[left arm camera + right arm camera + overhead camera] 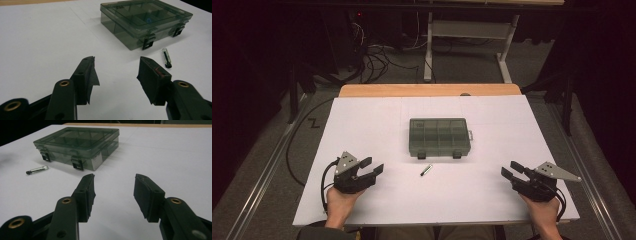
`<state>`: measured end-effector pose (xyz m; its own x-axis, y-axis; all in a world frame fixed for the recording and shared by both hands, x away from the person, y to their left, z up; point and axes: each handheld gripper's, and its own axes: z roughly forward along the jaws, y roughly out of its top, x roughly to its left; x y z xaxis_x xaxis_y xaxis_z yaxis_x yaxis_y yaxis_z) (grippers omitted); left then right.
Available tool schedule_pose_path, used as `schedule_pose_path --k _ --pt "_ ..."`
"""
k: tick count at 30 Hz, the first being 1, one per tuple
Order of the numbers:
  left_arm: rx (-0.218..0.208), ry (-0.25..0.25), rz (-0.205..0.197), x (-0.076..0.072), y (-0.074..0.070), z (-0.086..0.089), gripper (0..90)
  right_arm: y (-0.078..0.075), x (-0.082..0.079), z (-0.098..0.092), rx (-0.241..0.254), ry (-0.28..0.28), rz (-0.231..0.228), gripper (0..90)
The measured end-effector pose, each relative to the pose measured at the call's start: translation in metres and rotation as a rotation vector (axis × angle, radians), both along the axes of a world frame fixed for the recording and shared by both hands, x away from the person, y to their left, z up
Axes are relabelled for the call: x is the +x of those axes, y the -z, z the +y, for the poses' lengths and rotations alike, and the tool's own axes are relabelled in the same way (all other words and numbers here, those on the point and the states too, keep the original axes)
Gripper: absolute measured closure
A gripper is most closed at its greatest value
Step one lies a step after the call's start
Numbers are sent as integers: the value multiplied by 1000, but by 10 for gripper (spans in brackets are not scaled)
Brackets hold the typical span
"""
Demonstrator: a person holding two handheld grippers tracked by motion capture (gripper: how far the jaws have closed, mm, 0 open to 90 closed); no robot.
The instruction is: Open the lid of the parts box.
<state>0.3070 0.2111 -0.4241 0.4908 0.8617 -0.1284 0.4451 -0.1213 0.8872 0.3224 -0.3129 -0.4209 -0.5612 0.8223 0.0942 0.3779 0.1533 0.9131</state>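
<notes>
We judged the work to be at its very start: both grippers waited on the near side of the compartment box [440,137], and nothing had been picked up. The left gripper [373,167] sat on the white bench [372,120] well to the near left of the box, its fingers [88,75] spread wide with only bare bench between them. The right gripper [511,170] sat well to the near right of the box, its fingers [146,195] likewise wide and holding nothing. The thing nearest to both was a small vial [426,170], lying on its side just in front of the box's latched edge, apart from it and roughly midway between the two grippers. In the left gripper view the vial [166,57] looked like a slim clear tube with a dark cap at the end turned away from the box; in the right gripper view [37,170] it showed as pale and glassy, and we could not tell whether it held anything. The box [146,20] was of smoky translucent plastic, its lid down, with two dark latches [148,42] on the front edge and dividers showing through the lid. As we read it, the next move called for one gripper to travel in toward the box front and line its fingers across the vial's narrow body. We expected the tube to roll easily, so a low, centred close seemed wise. The latches would also need releasing if the vial was to go inside.
</notes>
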Motion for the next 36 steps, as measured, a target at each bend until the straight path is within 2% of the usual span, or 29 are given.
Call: schedule_pose_path --k 19,30,36 --pt "15 29 -14 6 -1 -8 470 2 10 13 2 -24 15 531" --pt "32 47 -11 17 -1 -18 472 1 15 15 1 -22 8 531" --pt "27 52 -11 21 -1 -22 474 0 17 17 -2 -28 2 532"
